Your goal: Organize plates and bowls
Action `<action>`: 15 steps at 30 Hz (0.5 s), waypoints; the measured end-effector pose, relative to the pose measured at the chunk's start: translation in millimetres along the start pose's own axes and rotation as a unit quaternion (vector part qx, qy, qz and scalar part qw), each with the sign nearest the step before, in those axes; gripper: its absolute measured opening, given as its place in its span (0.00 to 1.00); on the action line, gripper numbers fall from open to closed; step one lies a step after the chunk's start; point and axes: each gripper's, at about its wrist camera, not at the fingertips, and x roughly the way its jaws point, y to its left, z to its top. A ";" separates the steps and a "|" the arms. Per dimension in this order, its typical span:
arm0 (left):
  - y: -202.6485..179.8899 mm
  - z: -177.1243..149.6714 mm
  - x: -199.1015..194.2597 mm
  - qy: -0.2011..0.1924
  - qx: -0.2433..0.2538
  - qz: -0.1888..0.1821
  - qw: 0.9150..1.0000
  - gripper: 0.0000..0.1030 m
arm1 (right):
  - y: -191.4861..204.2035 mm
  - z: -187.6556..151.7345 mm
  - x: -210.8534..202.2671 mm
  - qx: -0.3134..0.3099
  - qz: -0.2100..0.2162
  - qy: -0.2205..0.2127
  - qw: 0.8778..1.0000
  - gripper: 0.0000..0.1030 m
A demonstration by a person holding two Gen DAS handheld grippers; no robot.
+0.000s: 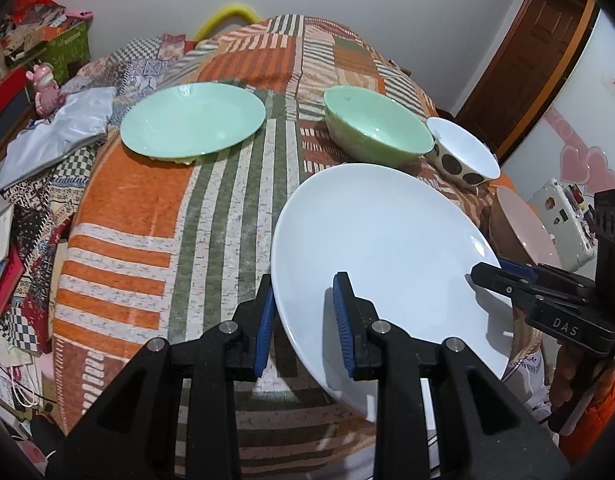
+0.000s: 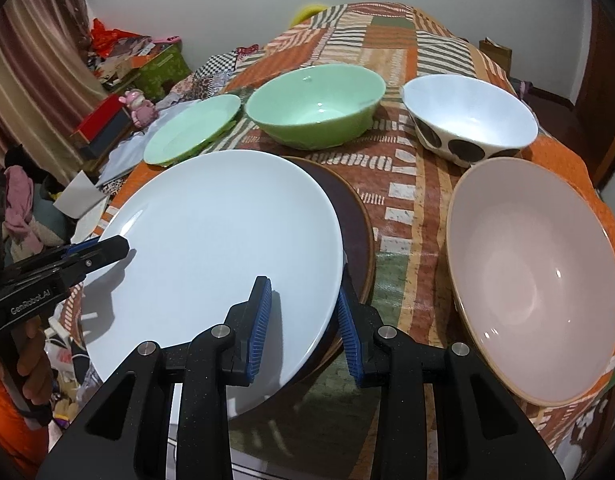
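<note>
Right wrist view: I'm clamping both grippers, right gripper [image 2: 303, 316] and left gripper [image 1: 303, 320], on the white plate's [image 2: 211, 248] opposite rims, risking it slipping onto the dark plate [image 2: 357, 232] beneath.

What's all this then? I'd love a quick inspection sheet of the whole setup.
Surface: table under a patterned orange, green and white cloth.
Job's things: white plate over a dark plate; green plate; green bowl; spotted bowl; pink bowl.
Clutter: pink toy, boxes, clothes beside the table.
Grippers: left gripper and right gripper each clamp the white plate's rim.
Cables: white cable, lower left.
Surroundings: white wall, wooden door.
</note>
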 end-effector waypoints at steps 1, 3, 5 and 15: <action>0.4 0.0 1.4 0.001 0.000 0.000 1.000 0.26 | -0.2 -0.1 0.6 0.001 -0.001 -0.001 1.000 0.29; 1.6 1.3 7.6 0.005 -0.002 0.003 1.000 0.26 | 0.0 0.3 1.9 0.003 -0.001 -0.001 1.000 0.29; 3.8 2.7 12.7 0.009 -0.005 0.004 1.000 0.26 | 0.1 0.6 3.5 0.007 -0.002 -0.001 1.000 0.29; 7.8 9.4 30.2 0.018 -0.006 0.002 1.000 0.26 | 1.2 0.5 5.0 0.016 -0.019 -0.009 1.000 0.30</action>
